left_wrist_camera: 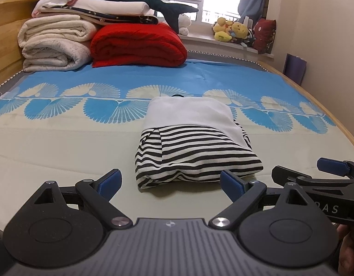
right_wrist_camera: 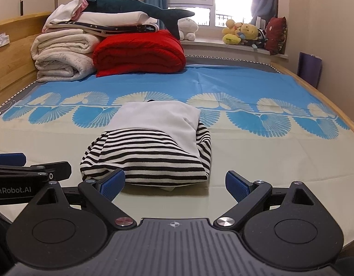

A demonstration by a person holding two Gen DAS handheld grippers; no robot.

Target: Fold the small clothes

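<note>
Jaws of the left gripper (left_wrist_camera: pixel 171 185) and the right gripper (right_wrist_camera: pixel 175 185) both stand wide apart, empty, touching nothing. Just beyond them a folded striped garment (left_wrist_camera: pixel 190 154) with a white top layer lies on the bed (left_wrist_camera: pixel 62 151). Farther back sit stacked blankets (left_wrist_camera: pixel 135 46).

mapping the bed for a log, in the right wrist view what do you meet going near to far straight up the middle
right tool → folded striped garment → white garment lying on its far part → blue patterned sheet → window sill → window
</note>
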